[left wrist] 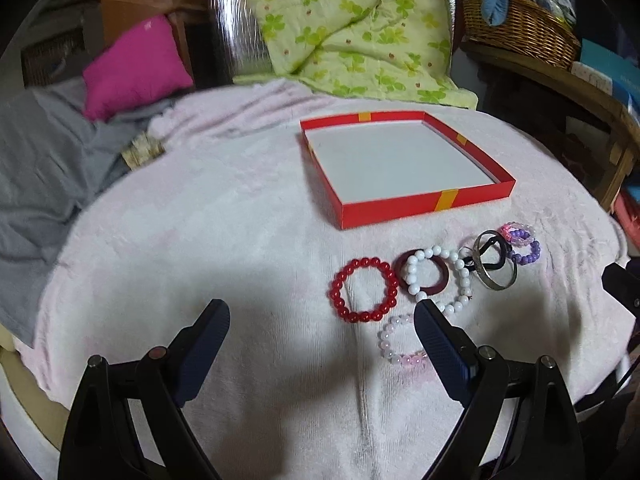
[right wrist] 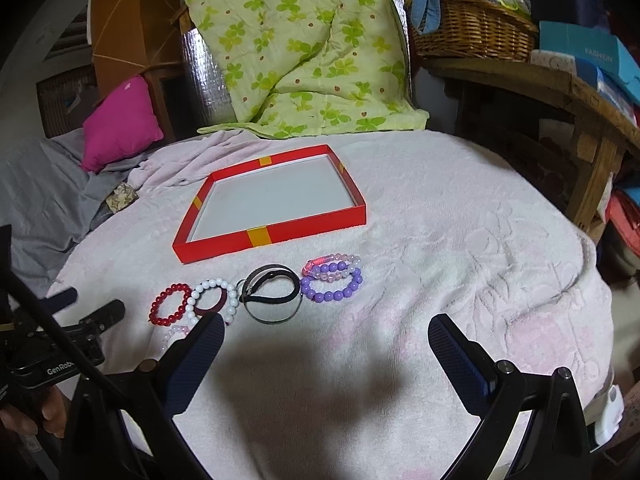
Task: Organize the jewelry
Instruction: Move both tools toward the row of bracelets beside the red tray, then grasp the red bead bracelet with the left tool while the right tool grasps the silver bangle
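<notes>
An empty red box [left wrist: 424, 206] [right wrist: 304, 228] with a white floor lies on the pale towel. In front of it lies a row of jewelry: a red bead bracelet [left wrist: 394, 294] [right wrist: 154, 306], a white bead bracelet [left wrist: 464, 276] [right wrist: 234, 300] over a dark red ring [left wrist: 438, 286] [right wrist: 218, 306], a silver bangle [left wrist: 500, 284] [right wrist: 276, 320] with a black band [right wrist: 294, 286], purple bead bracelets [left wrist: 528, 254] [right wrist: 332, 294] and a pale pink bracelet [left wrist: 386, 338] [right wrist: 170, 334]. My left gripper [left wrist: 322, 312] is open, just short of the red bracelet. My right gripper [right wrist: 326, 328] is open, near the bangle.
A green flowered quilt [left wrist: 340, 28] and a magenta pillow [left wrist: 132, 68] lie behind the box. A wicker basket [right wrist: 472, 28] and blue boxes [right wrist: 588, 50] sit on a wooden table at the right. Grey cloth [left wrist: 44, 168] lies at the left.
</notes>
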Action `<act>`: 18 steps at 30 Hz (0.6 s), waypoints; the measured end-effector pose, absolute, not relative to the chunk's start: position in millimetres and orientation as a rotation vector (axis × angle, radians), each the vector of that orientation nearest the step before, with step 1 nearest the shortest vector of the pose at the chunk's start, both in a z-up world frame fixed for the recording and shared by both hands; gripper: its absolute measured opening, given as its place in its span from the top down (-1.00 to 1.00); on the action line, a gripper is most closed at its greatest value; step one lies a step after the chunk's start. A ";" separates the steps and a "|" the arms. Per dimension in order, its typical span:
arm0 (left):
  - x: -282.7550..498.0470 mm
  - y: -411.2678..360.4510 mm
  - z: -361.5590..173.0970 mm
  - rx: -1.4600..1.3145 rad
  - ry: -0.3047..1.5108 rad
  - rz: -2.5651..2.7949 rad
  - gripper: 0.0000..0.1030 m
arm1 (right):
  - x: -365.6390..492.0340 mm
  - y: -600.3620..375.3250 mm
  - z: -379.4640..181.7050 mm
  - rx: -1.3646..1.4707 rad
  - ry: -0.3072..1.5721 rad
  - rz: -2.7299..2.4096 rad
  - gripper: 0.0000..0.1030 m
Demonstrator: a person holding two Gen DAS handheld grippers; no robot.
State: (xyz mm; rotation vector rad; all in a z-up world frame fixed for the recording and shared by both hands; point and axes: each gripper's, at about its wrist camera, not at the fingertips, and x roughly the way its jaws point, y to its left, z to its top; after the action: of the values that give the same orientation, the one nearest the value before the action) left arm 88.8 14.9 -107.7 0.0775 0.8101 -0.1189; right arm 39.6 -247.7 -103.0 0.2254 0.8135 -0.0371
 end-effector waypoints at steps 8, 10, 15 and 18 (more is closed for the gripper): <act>104.3 31.1 -127.0 0.059 0.885 -0.113 -0.81 | 72.0 -258.5 -122.2 0.327 0.912 0.067 -0.75; 107.5 32.9 -131.7 0.064 0.901 -0.107 -0.81 | 83.7 -248.1 -129.6 0.320 0.945 0.110 -0.73; 114.2 36.1 -139.2 0.073 0.926 -0.087 -0.81 | 106.0 -216.2 -144.8 0.252 0.999 0.188 -0.70; 121.1 37.8 -142.0 0.053 0.945 -0.100 -0.81 | 119.0 -207.4 -155.6 0.226 1.036 0.164 -0.62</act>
State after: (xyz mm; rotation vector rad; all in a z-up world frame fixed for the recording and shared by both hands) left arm 121.1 37.8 -142.0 0.0531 0.9446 -0.1004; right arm 119.0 -207.4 -155.6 0.2260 1.0360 0.1638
